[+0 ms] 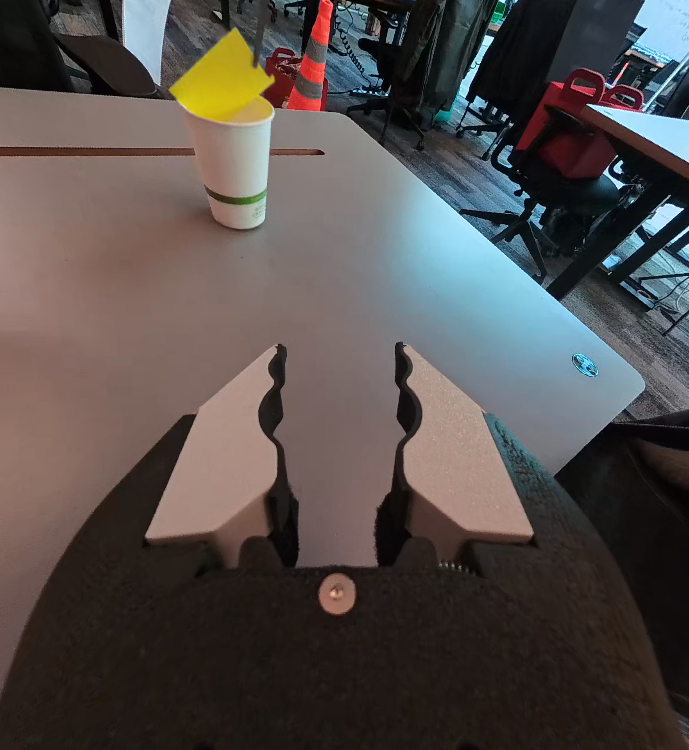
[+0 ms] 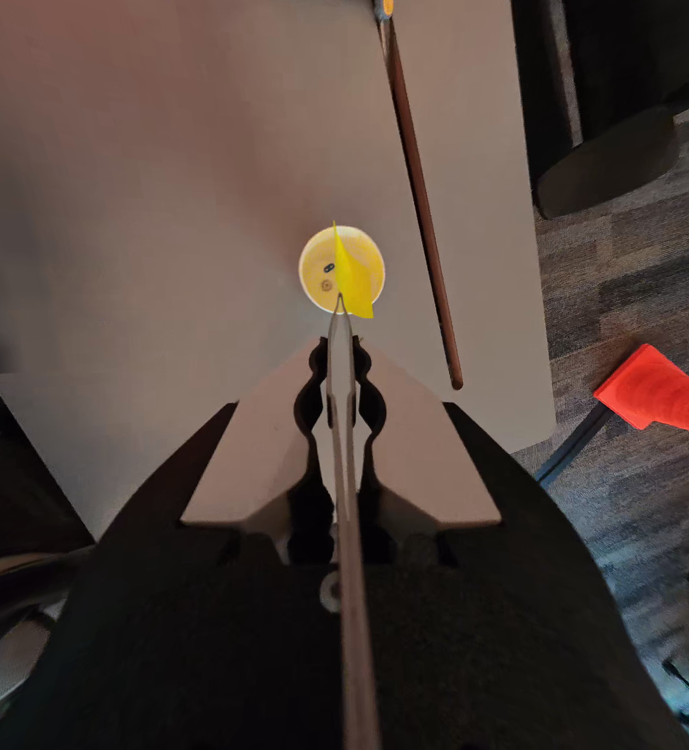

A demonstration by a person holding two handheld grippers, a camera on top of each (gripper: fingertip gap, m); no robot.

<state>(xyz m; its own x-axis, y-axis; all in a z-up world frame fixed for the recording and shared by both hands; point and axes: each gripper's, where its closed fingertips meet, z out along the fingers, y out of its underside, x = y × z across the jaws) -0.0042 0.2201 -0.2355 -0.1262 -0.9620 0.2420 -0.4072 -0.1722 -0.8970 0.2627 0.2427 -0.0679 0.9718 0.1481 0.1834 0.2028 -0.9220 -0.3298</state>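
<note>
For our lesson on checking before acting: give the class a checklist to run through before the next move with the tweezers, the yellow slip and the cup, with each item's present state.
1. Right gripper shut on the tweezers: ok.
2. Tweezer tips pinch the yellow slip at its edge: ok.
3. Slip over the cup mouth: ok; its lower edge dips inside the rim.
4. Cup upright on the table: ok.
5. Left gripper open, empty, well short of the cup: ok.
6. Room in the cup: cannot tell; two small items lie on its bottom.
</note>
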